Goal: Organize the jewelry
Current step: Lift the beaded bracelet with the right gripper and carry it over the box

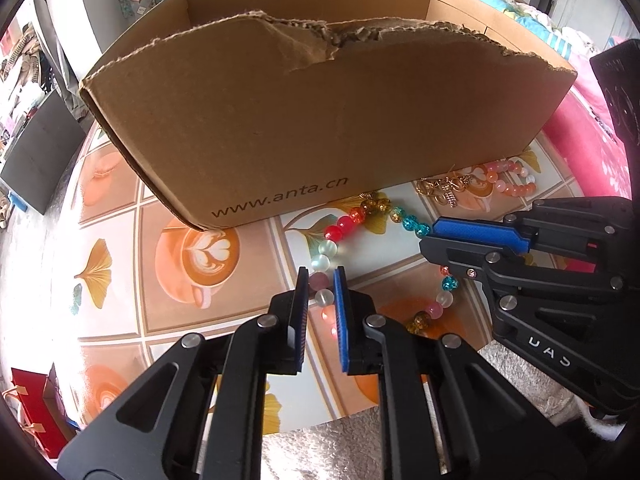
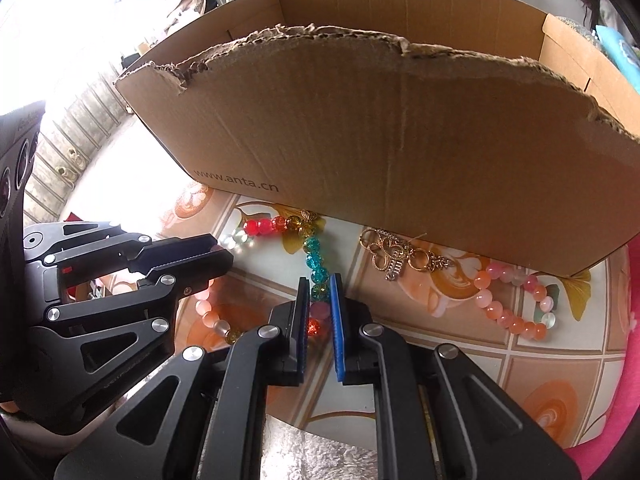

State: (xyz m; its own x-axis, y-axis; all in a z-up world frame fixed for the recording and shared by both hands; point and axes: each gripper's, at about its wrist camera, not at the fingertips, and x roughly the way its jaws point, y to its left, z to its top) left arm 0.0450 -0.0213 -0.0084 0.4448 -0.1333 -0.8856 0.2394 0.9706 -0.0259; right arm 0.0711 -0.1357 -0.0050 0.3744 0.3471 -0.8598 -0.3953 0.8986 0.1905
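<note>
The multicoloured bead strand (image 1: 360,216) lies in a loose loop on the patterned surface (image 1: 120,216), just ahead of both tongs and close against the near wall of the cardboard box (image 1: 320,120). The left tongs (image 1: 321,276) are nearly closed, with a pale bead of the strand between their blue pads; the pads look to be pressing on it, though the contact is hard to confirm. The right tongs (image 2: 319,282) are likewise narrowed onto a bead on the other side of the loop, a greenish one just ahead of a pink one, so the strand appears held at two places. Judging by its looks, the strand will be light but limp: it will sag and swing between the grips, and round glossy beads can squirt out of flat pads. Pinching across the cord between two beads, or squarely on one bead's widest part, seems safest. The glassy beads may chip if dropped against the surface. Beyond the right tongs, to their right, a gold filigree piece (image 2: 400,256) and a pink and orange bead bracelet (image 2: 516,304) lie at the foot of the box.
</note>
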